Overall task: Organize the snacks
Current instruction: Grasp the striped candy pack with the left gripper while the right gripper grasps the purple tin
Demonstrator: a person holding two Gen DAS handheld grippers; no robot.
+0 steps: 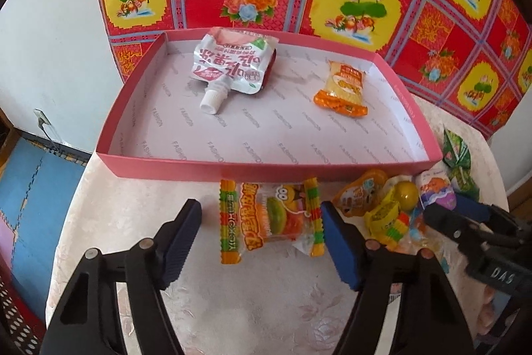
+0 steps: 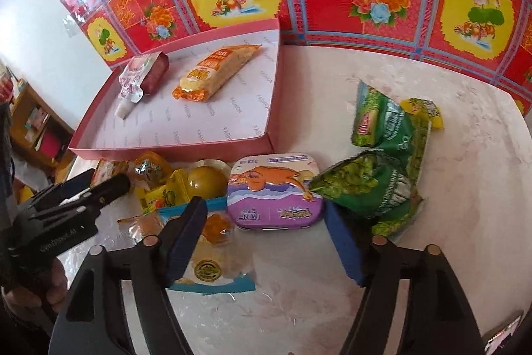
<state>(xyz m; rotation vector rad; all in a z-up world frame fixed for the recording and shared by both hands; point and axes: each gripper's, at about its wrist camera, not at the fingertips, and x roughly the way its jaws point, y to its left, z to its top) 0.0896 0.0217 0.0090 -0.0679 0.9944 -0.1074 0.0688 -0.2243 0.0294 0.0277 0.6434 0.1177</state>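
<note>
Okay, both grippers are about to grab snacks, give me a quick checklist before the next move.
1. Left hand-held gripper open around the burger gummy pack: ok.
2. Right hand-held gripper open around the mint tin: ok.
3. Free floor space in the pink box: ok.
4. Fingers touching the snacks: cannot tell.
5. Mint tin clear of the green bags: not ok, one corner overlaps its edge.

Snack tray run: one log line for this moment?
left hand-held gripper: open, straddling burger gummy pack | right hand-held gripper: open, at mint tin | pink tray: pouch, orange packet
</note>
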